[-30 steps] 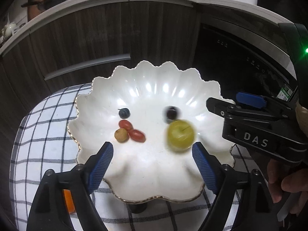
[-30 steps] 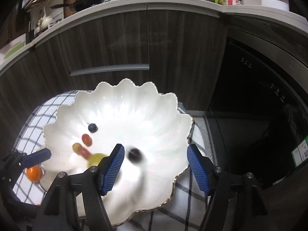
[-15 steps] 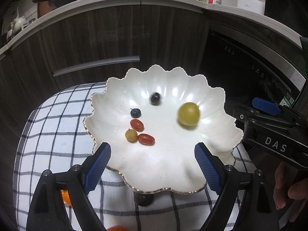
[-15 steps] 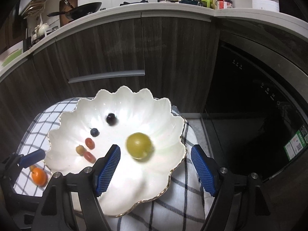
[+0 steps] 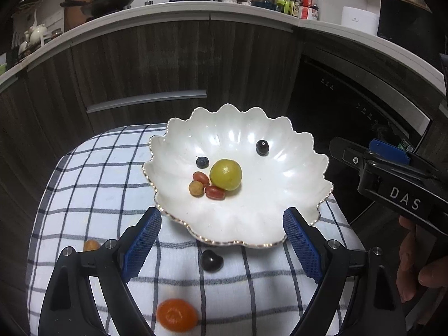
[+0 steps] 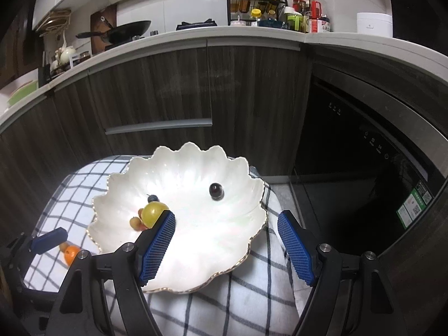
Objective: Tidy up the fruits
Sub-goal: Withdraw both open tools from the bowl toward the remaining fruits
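A: Left gripper [image 5: 221,243], state?

B: Jaws wide apart, nothing between the pads. Just cloth and the near rim of the white scalloped bowl [image 5: 294,196] in the gap.

A: Right gripper [image 6: 226,242]?

B: Also apart, empty, hanging over the bowl's right half. No pad touches any fruit.

A: What's left outside the bowl?

B: 3 pieces on the checked cloth [image 5: 84,184]. Dark cherry [image 5: 211,260] sits just ahead of the left gripper's fingertips, almost centred between them, near the bowl's front rim. Orange tangerine [image 5: 176,315] lies closer in, low and a bit left of centre. A small tan fruit [image 5: 91,245] is just beside the left finger, partly hidden.

A: Nearer hand?

B: Left, clearly. From the right wrist view only the tangerine and the tan fruit show, far at the left edge, past the bowl.

A: Axis matters?

B: Not much, I'd say; all roundish. The cherry is probably next: a short reach forward and down.

A: In the bowl?

B: Green plum [image 5: 225,174], 2 red grape tomatoes, tan fruit, blueberry, 1 dark cherry apart at the right.
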Available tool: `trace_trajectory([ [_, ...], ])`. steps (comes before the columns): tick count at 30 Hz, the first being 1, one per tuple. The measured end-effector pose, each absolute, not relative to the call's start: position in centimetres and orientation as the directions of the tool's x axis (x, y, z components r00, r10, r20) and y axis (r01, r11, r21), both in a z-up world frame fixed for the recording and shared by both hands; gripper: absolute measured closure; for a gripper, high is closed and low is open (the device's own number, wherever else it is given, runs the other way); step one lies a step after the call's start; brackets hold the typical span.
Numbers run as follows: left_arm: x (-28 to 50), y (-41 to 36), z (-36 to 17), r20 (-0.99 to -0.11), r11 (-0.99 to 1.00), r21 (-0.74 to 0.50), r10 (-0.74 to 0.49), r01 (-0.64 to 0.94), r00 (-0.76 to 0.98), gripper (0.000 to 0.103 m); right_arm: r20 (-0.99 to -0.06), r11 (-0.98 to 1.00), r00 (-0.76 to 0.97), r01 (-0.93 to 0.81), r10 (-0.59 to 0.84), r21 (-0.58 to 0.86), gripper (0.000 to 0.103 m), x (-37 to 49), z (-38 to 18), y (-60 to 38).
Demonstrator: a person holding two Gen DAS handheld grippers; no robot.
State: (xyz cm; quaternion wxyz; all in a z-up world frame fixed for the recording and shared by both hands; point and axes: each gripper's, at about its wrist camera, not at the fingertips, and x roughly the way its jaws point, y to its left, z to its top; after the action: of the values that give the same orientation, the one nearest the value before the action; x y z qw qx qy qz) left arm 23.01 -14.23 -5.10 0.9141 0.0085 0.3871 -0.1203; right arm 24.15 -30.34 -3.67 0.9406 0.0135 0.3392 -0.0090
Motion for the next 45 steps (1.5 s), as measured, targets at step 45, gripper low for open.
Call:
trace_trajectory([
  [45, 12.8, -9.1, -9.2, -0.674, 0.996, 0.039, -0.032, 0.078, 0.738, 0.014, -0.621, 0.984, 0.778, -0.168, 0.095, -0.061, 0.027, 16.7, -7.0, -24.5],
])
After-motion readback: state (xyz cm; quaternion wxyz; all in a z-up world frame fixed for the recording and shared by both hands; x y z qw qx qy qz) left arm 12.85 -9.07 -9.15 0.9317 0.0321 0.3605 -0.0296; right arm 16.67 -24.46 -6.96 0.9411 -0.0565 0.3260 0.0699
